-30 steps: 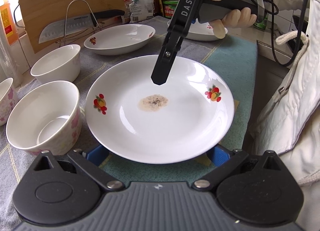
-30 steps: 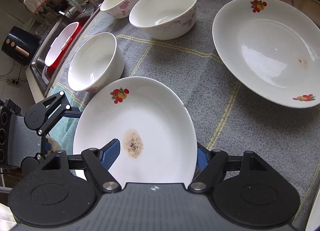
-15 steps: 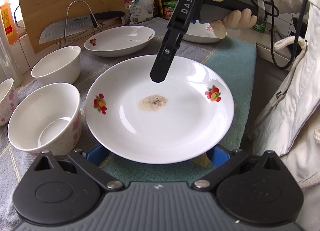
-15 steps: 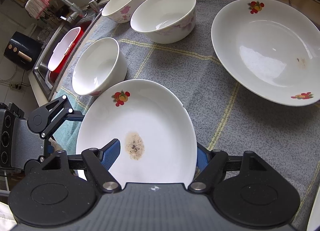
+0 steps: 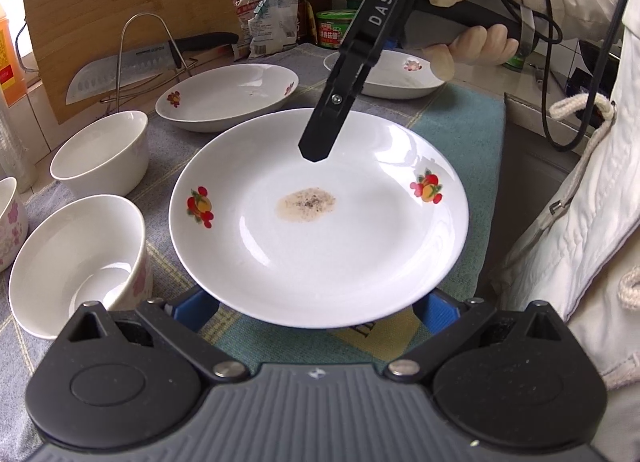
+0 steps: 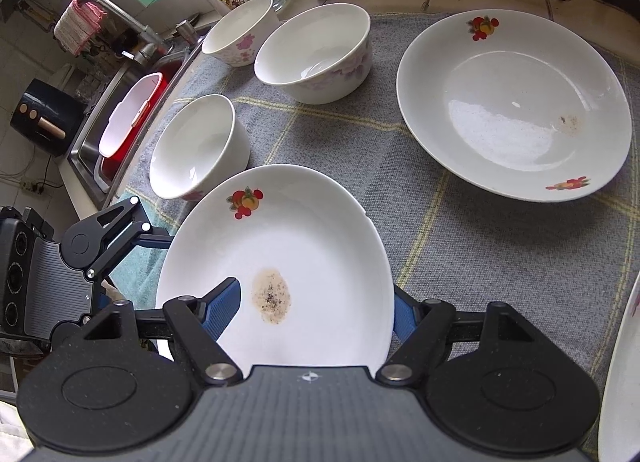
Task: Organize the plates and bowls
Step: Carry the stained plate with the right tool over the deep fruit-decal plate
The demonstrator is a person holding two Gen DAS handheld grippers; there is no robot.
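Now the right claw [image 6: 316, 314] straddles the edge of the stained plate [image 6: 296, 238], one blue pad above its face and one beyond its rim; whether they actually pinch it cannot be told. The left claw [image 5: 320, 302] has the same plate's near edge between spread pads, grip equally unclear. Outward, three bowls [image 6: 200, 141] and a deep plate [image 6: 516, 101] sit apart on the table [image 6: 480, 262], unstacked, so sorting has barely begun. Since the earlier frames little differs: the right view has merely crept slightly back and upward.

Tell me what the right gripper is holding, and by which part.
The stained plate, pinched at its rim by the right gripper: one finger on top, the other underneath.
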